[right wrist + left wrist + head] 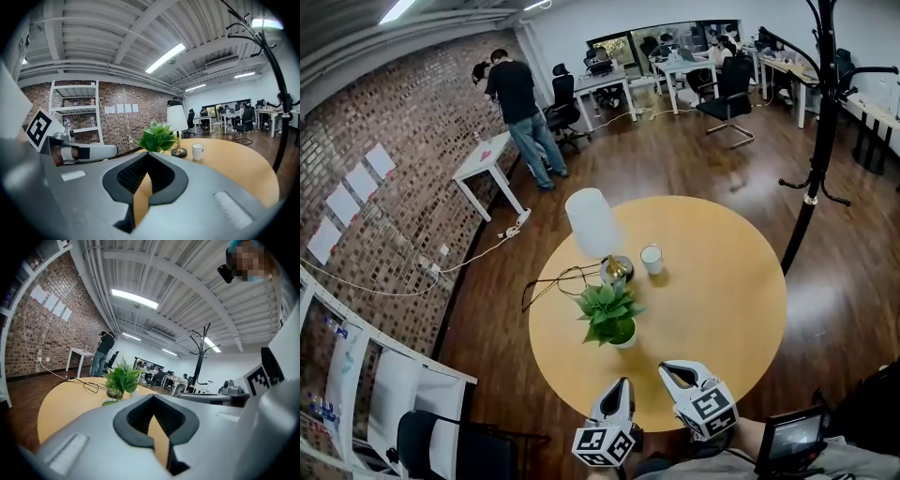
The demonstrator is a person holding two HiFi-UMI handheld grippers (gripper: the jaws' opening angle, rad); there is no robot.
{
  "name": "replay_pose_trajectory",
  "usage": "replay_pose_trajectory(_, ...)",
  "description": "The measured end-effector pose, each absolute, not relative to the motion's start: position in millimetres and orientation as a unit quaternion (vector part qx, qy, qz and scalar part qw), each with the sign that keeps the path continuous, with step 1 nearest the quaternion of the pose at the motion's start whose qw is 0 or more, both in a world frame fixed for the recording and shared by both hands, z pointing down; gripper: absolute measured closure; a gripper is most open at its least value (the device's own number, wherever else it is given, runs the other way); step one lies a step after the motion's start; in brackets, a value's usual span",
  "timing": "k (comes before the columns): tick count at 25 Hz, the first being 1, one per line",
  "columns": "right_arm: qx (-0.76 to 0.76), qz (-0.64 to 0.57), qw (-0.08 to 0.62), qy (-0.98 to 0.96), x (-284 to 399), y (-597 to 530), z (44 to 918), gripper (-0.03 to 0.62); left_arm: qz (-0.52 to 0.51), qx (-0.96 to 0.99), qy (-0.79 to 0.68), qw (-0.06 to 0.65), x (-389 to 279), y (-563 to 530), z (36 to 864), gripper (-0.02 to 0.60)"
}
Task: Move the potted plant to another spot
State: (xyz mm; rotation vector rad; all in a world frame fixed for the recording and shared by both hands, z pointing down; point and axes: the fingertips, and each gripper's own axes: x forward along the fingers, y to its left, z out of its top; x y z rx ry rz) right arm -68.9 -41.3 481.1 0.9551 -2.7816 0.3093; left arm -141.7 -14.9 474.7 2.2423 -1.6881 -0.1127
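The potted plant point(610, 317), green leaves in a small white pot, stands left of centre on the round wooden table point(722, 300). It shows ahead in the left gripper view point(121, 378) and the right gripper view point(158, 138). My left gripper point(623, 382) and right gripper point(667, 369) hang over the table's near edge, side by side, a short way short of the plant. Both are shut with nothing between the jaws.
Behind the plant stand a table lamp point(595, 230) with a white shade and a white cup point(652, 259); a black cord point(551, 283) loops to the left. A black coat stand point(817, 141) rises at the right. A person point(523, 114) stands far back by a white desk.
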Motion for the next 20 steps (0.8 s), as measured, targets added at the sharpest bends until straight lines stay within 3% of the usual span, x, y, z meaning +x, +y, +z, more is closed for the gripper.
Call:
replay_pose_trajectory(10,0.302,0.115,0.13,-0.937,-84,-98,528,0.586,-0.016,0.765,-0.614,0.195,-165,-67,518,0.58)
replay_pose_trajectory(20,0.306,0.113,0.162,-0.931,-156,-134,568,0.586,0.014,0.762,-0.61,0.217,-241,-99,570,0.58)
